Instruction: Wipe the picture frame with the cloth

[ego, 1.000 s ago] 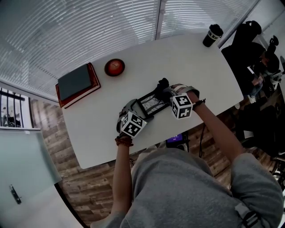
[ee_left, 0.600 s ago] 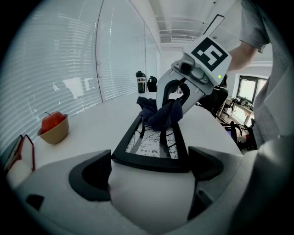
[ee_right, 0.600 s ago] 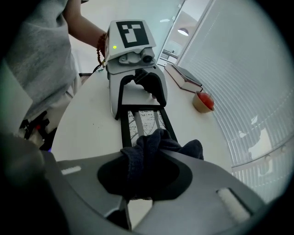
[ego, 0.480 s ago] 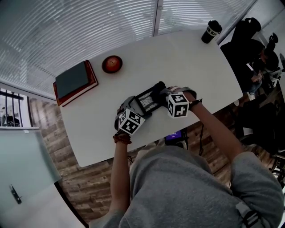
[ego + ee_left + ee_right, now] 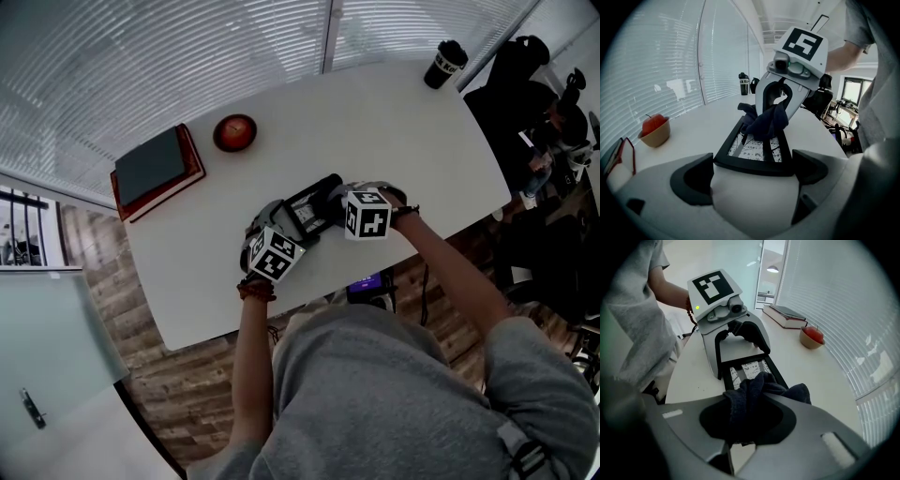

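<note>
White table (image 5: pixel 394 117): apple (image 5: pixel 653 123) in bowl (image 5: pixel 656 138).

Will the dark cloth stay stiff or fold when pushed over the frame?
Probably floppy: the cloth bunches and droops from the right tongs. It looks light and soft, so it likely drags rather than slips over the picture frame.

Head view overhead, gripper views close, face-to-face, picture frame (image 5: pixel 754 150) btwn both
</note>
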Tool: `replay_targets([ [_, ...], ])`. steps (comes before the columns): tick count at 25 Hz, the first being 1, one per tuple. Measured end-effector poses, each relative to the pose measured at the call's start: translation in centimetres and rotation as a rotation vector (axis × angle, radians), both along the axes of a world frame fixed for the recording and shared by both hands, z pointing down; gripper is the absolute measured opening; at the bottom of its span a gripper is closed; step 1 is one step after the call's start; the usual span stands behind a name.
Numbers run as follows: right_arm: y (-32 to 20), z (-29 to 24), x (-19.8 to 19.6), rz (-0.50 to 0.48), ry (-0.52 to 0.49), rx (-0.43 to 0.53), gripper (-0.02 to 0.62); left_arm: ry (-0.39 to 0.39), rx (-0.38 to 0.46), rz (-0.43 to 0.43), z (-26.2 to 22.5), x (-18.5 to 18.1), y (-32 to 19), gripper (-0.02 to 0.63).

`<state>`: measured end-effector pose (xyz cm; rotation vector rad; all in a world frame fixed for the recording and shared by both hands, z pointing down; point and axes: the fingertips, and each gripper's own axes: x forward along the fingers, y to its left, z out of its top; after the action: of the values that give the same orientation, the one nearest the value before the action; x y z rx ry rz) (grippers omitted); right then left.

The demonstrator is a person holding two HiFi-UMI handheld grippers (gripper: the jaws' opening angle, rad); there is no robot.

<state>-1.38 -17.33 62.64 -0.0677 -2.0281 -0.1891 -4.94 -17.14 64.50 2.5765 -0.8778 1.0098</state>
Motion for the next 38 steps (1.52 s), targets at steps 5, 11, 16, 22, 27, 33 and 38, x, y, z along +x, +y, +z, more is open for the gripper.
replay_targets([
  [5,0.6,-0.3,-1.1,0.010,-0.051,-0.052,0.092,0.000,0.002,-0.001,0.0,0.0,0.0,0.531],
  [11,1.6,-0.3,-3.7,0.021,-0.097,-0.120,0.092,-0.002,-0.001,-0.004,0.1,-0.1,0.1,0.531],
  [16,2.4,-0.3,-5.6,0.022,-0.113,-0.137,0.092,-0.001,0.001,-0.003,0.1,-0.1,0.1,0.531],
  [22,2.5,-0.7,-5.9,0.028,-0.156,-0.146,0.092,-0.003,-0.001,-0.002,0.1,0.0,0.1,0.531],
  [27,2.6,-1.3,-6.2,0.035,-0.211,-0.169,0.092,-0.002,0.000,-0.001,0.0,0.0,0.1,0.531],
  [33,2.8,-1.9,-6.8,-0.014,-0.229,-0.138,0.094,-0.002,-0.001,-0.001,0.1,0.0,0.1,0.531],
  [38,3.4,-1.9,-7.3,-0.090,-0.218,-0.048,0.094,0.000,0.003,0.001,0.1,-0.1,0.1,0.532],
])
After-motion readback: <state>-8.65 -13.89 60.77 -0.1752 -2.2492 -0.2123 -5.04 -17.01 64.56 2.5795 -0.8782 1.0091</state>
